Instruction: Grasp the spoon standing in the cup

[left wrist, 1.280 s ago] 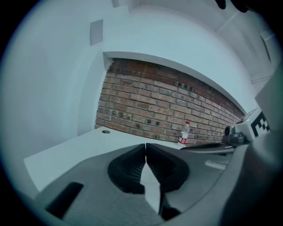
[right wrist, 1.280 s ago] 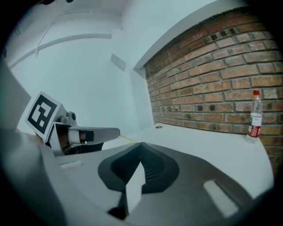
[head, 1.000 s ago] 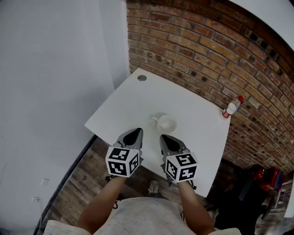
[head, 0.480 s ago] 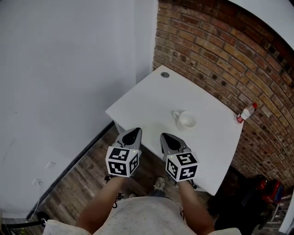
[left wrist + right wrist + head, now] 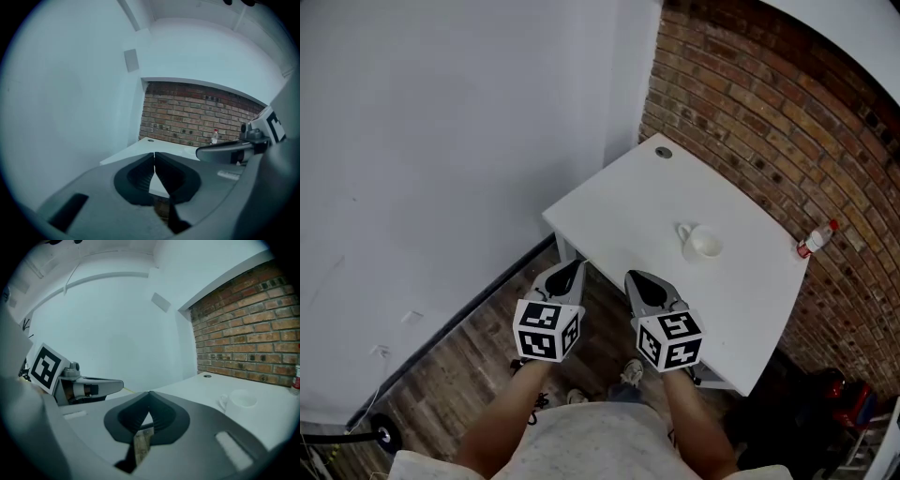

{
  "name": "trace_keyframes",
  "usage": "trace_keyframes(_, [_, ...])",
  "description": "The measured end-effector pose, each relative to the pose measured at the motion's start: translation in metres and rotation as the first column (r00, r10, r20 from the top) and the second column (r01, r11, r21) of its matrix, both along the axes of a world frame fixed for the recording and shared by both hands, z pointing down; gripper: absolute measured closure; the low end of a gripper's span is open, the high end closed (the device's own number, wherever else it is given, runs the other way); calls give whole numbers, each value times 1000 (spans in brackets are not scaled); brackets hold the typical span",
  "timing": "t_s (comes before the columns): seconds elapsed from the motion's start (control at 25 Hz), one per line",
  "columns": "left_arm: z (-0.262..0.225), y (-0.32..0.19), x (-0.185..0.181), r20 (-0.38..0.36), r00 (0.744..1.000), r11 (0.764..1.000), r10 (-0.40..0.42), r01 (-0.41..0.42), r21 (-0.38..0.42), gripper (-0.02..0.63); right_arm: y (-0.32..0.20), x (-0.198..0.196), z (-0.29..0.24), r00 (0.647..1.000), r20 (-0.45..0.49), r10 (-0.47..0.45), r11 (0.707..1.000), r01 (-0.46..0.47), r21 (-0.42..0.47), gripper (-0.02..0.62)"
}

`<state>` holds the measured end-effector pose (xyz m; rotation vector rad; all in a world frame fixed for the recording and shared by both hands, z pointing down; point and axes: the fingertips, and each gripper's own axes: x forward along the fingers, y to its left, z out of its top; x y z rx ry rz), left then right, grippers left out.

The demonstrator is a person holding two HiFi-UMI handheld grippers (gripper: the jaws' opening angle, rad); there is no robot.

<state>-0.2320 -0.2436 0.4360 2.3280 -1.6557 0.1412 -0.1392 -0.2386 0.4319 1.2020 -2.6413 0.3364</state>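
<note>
A white cup (image 5: 701,244) stands near the middle of the white table (image 5: 637,202); in the right gripper view the cup (image 5: 240,400) shows at the right. No spoon can be made out in it. My left gripper (image 5: 573,266) and right gripper (image 5: 633,277) hang side by side over the wooden floor, short of the table's near edge and well back from the cup. Both are shut with nothing between their tips: left gripper (image 5: 154,153), right gripper (image 5: 149,392).
A small white bottle with a red cap (image 5: 817,239) stands at the table's far right edge by the brick wall (image 5: 769,112). A round grommet (image 5: 663,152) sits at the table's far corner. A pale wall (image 5: 441,141) runs along the left.
The view has swung left and back: the table and cup have slid toward the upper right of the head view. Both grippers now hang over the floor and stay shut.
</note>
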Motion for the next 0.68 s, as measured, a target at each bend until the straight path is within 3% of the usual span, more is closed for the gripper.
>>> trace_keyframes(0.68, [4,15,-10,-4,1000,1000,24,-24,-1,600,17,-12,1,1000,-5,21,1000,-21,4,589])
